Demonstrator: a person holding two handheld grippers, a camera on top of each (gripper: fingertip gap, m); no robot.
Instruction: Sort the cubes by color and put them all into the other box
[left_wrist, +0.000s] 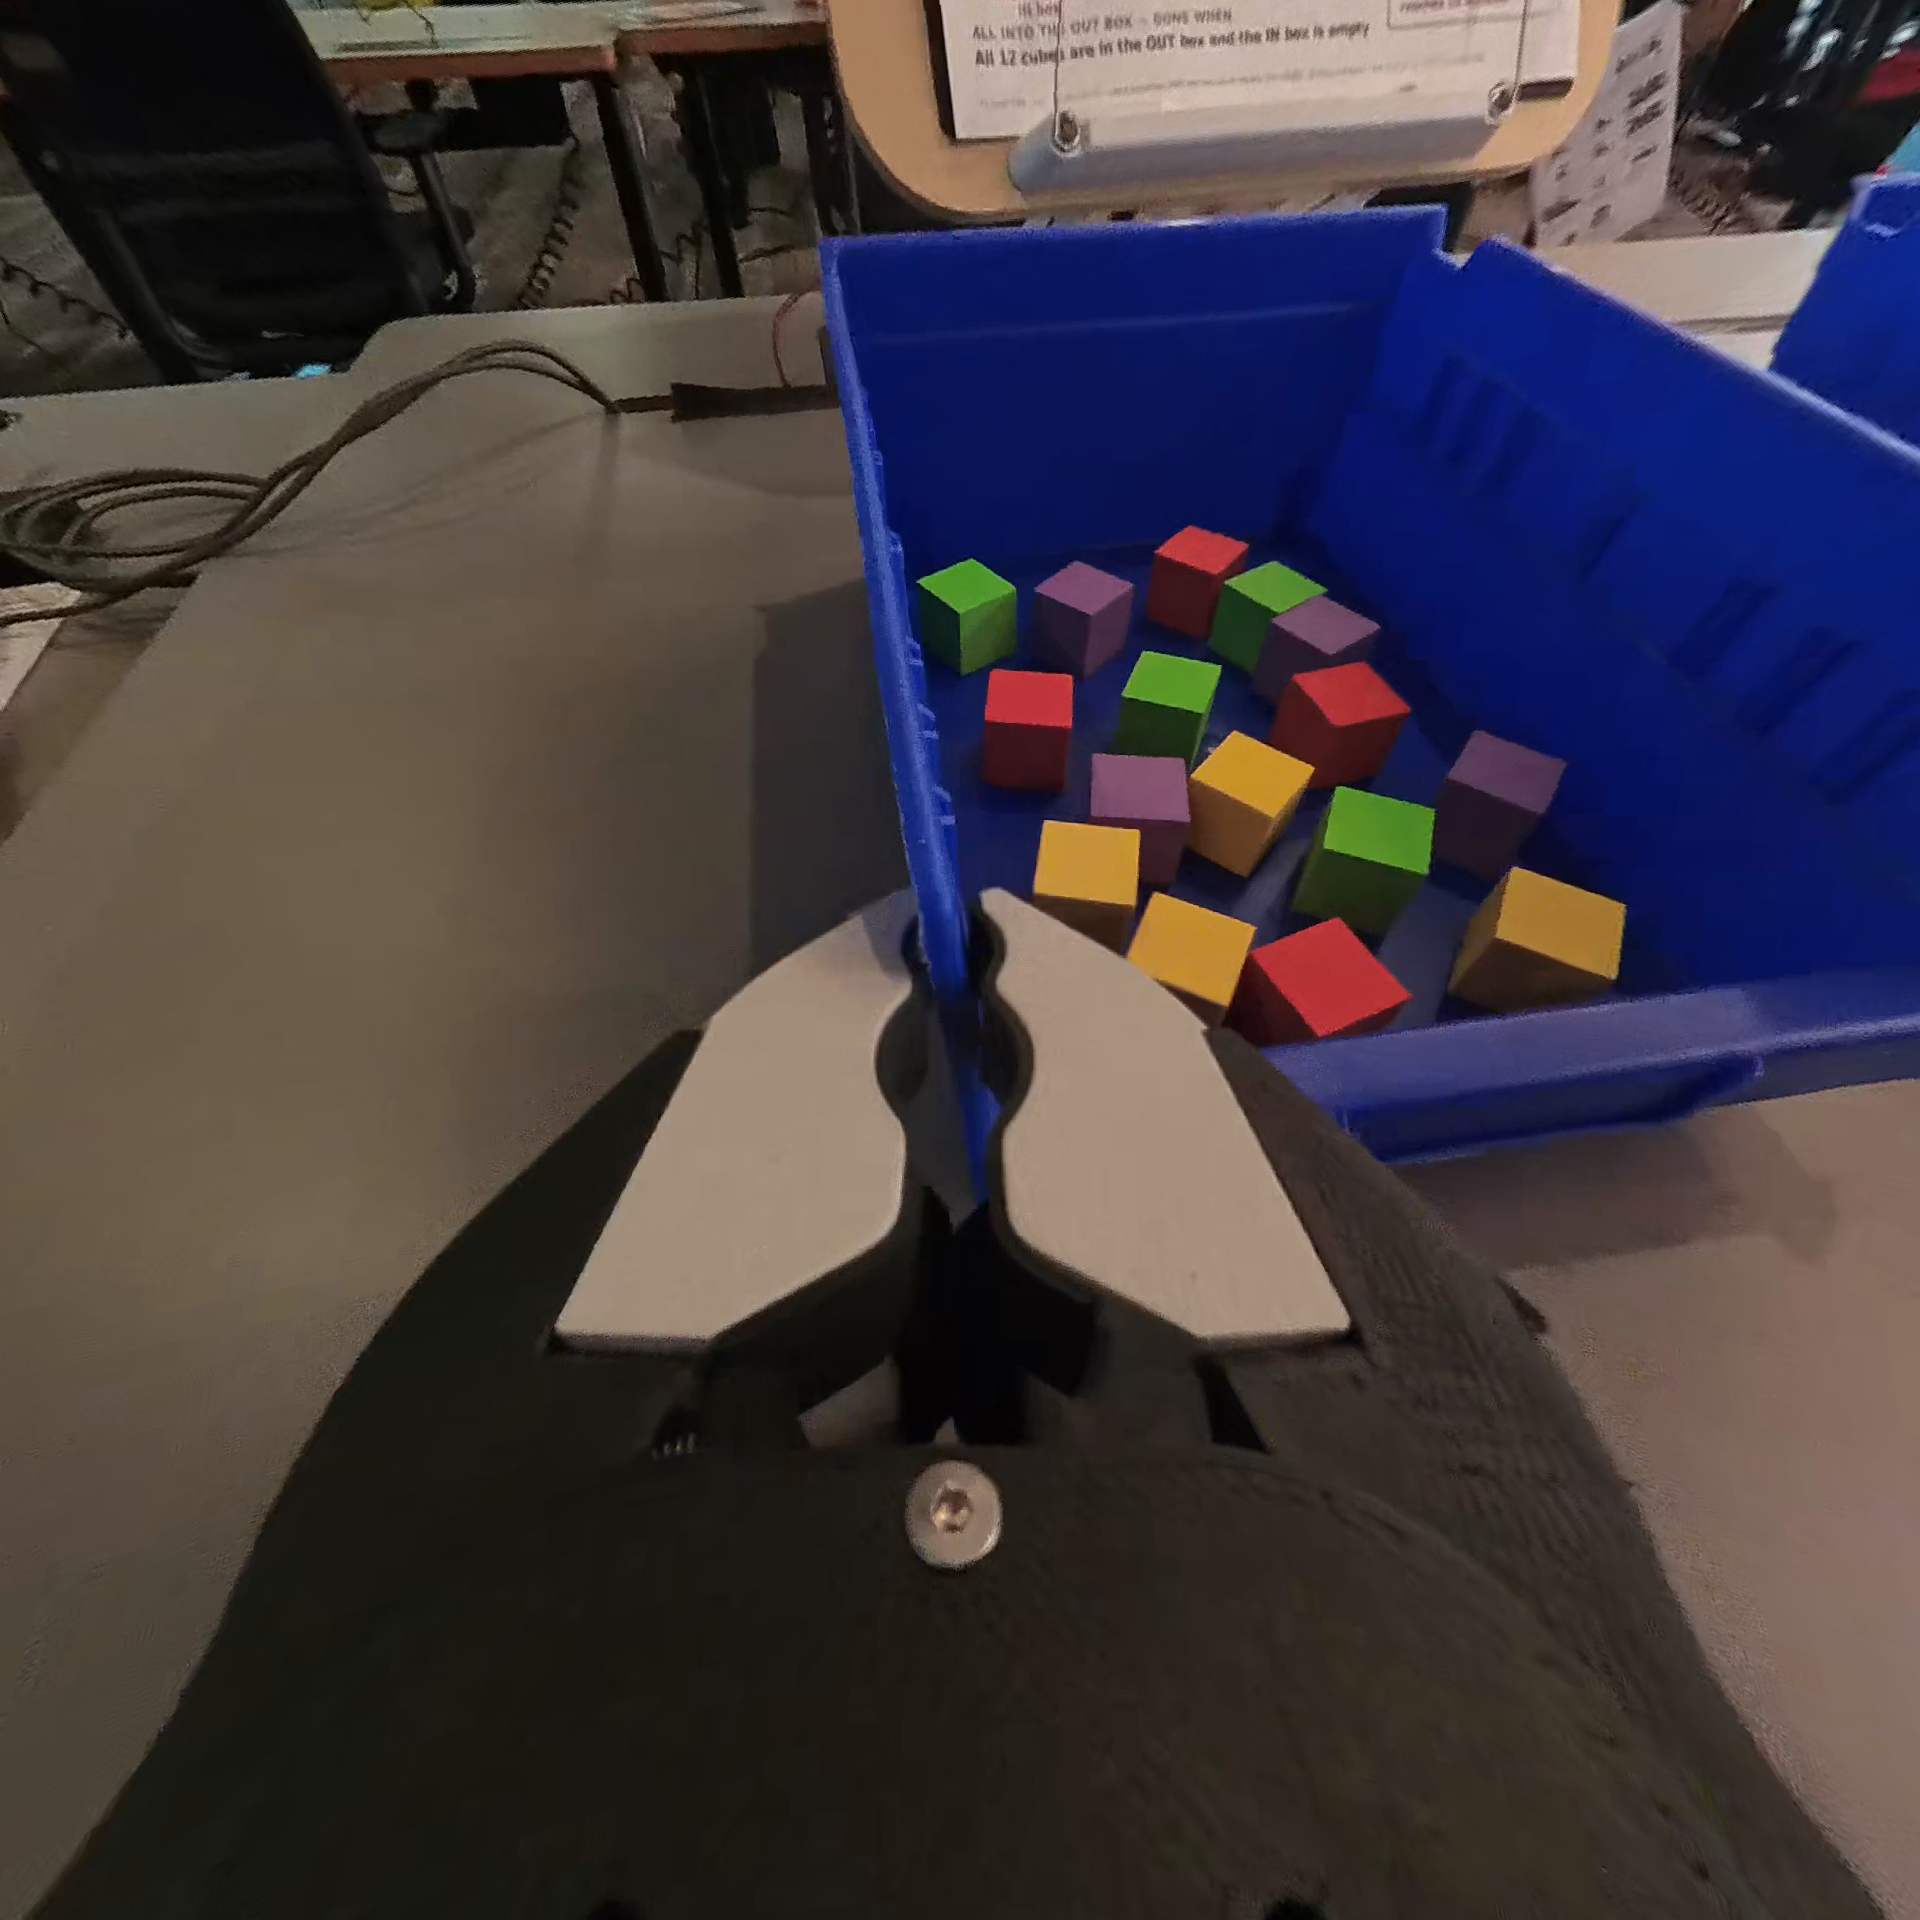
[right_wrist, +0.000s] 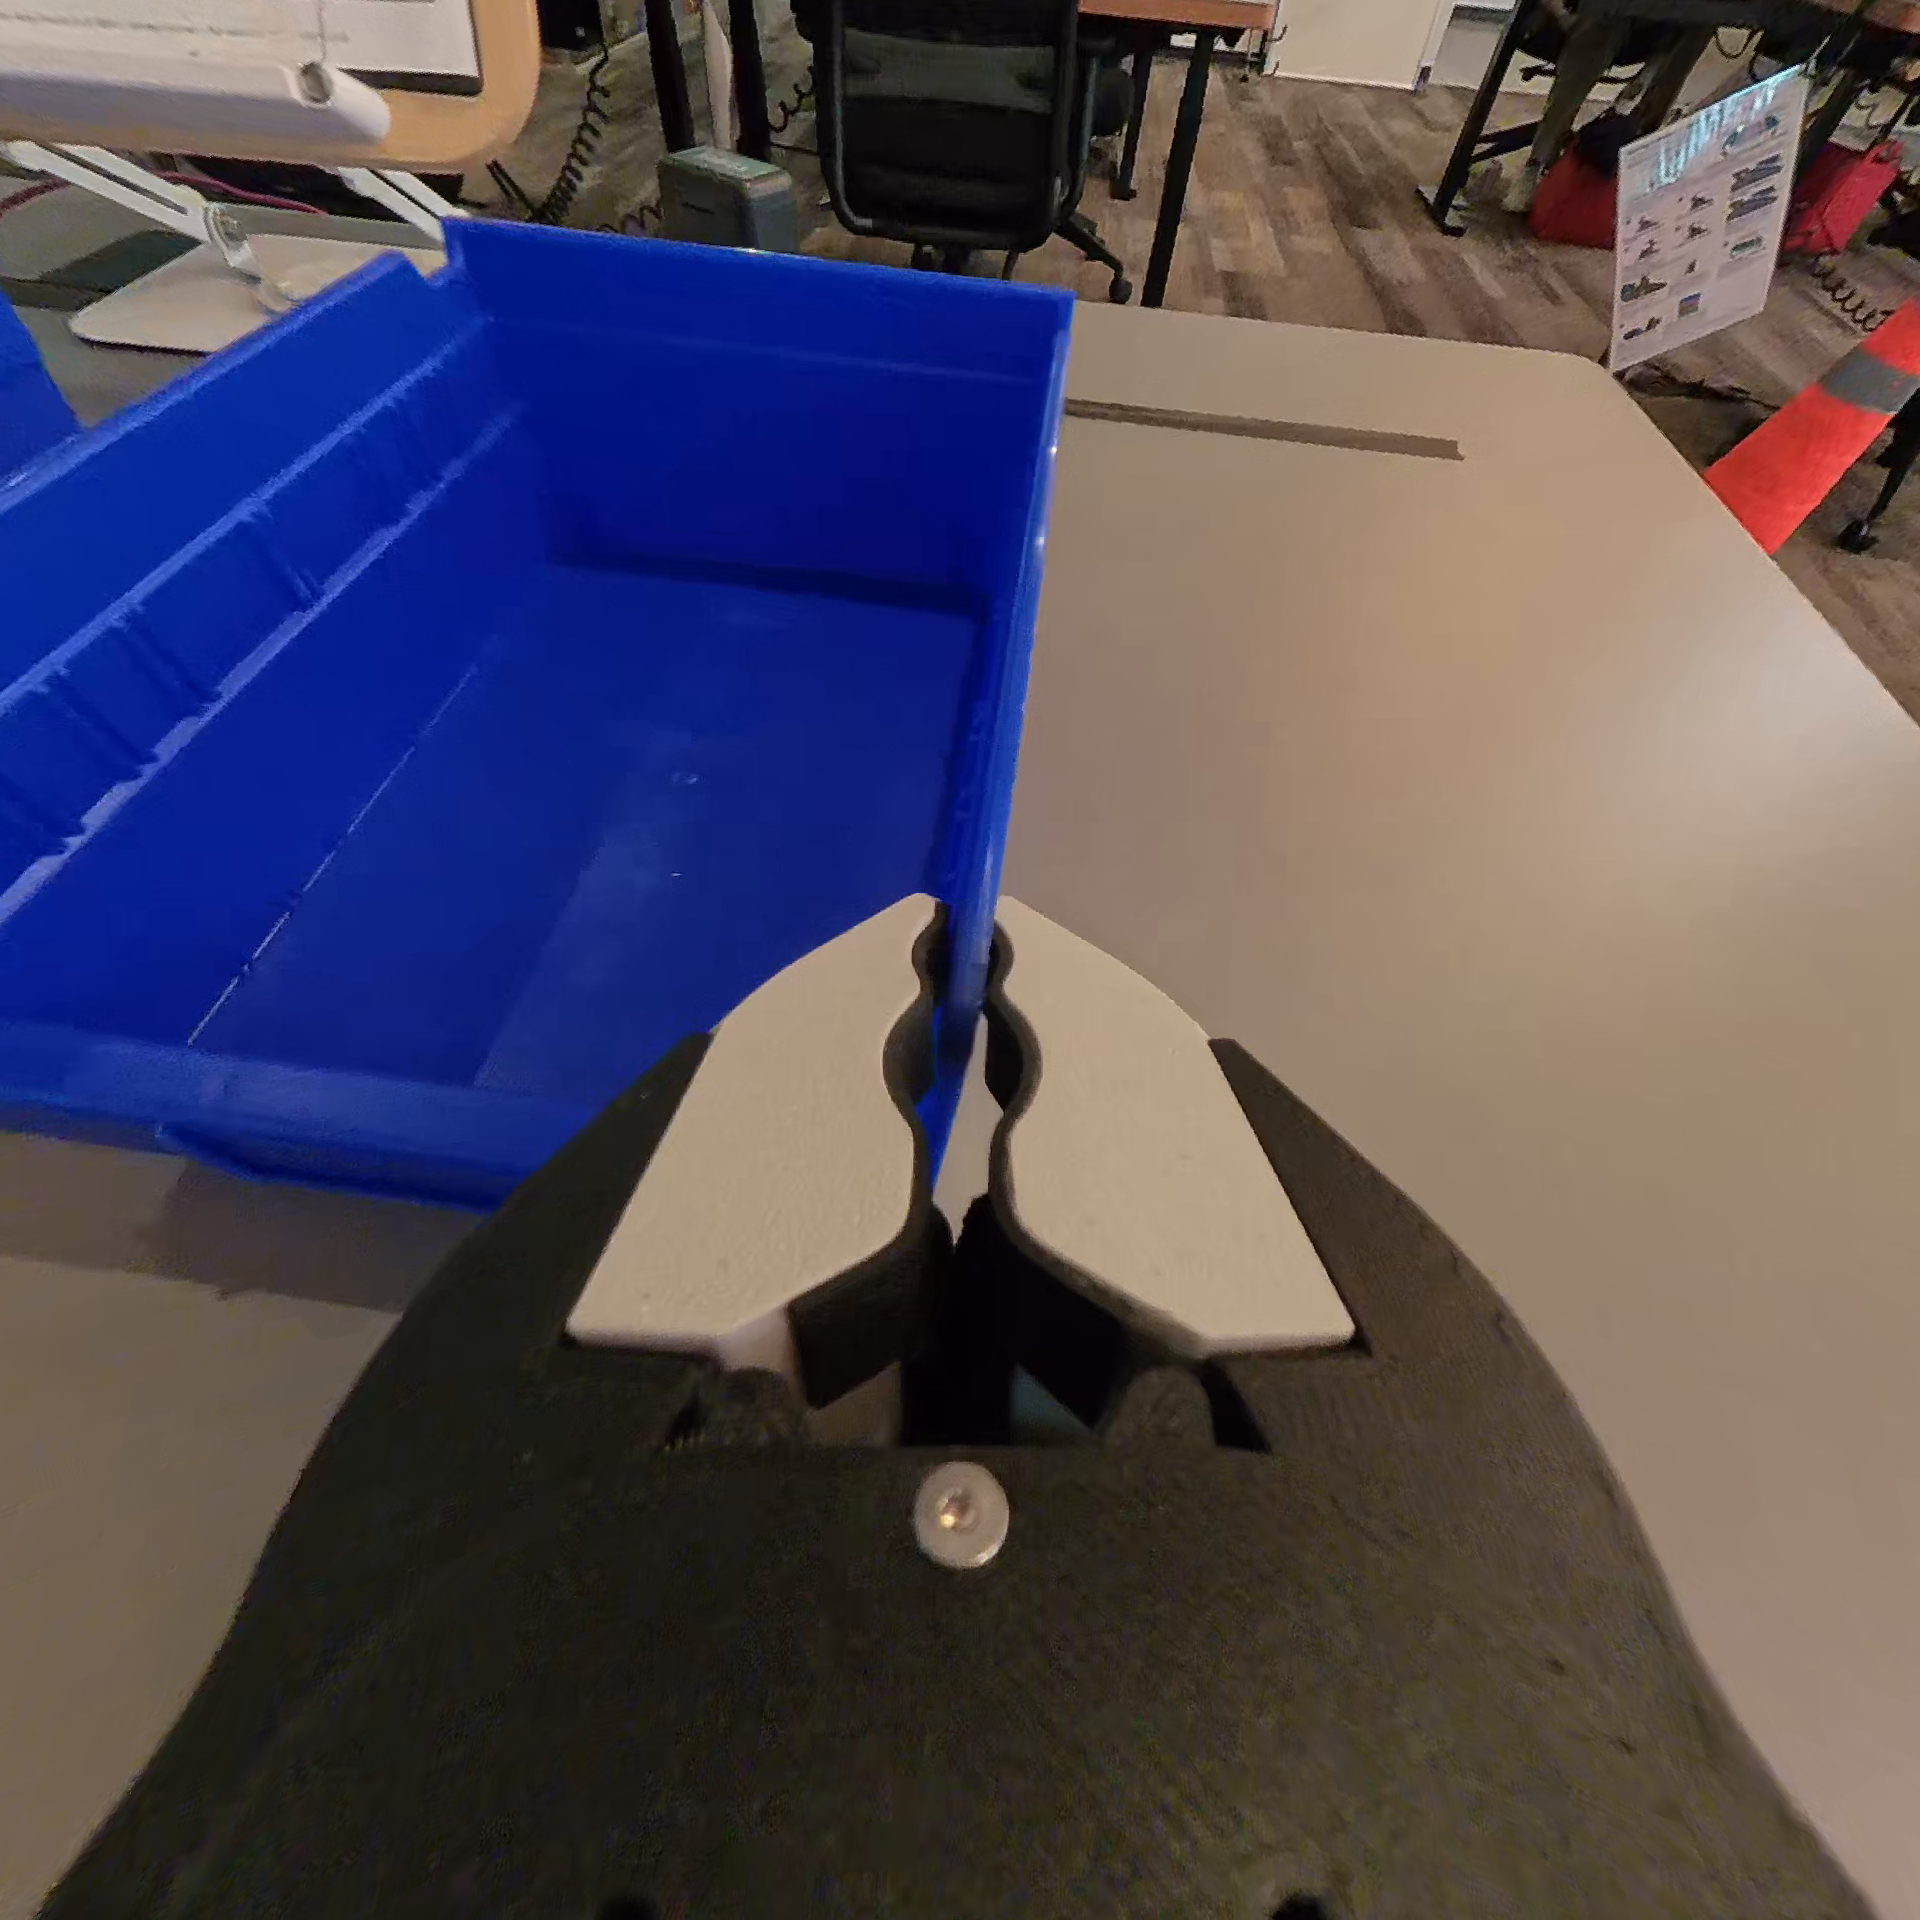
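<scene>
My left gripper is shut on the left wall of a blue bin, near its front corner. That bin holds several coloured cubes: red, yellow, green and purple. My right gripper is shut on the right wall of a second blue bin, near its front corner. That bin's floor shows nothing lying on it. Both bins stand on a grey table.
A bundle of dark cables lies on the table left of the cube bin. A board with a printed sheet stands behind the bins. An orange cone, chairs and desks stand beyond the table's far edge.
</scene>
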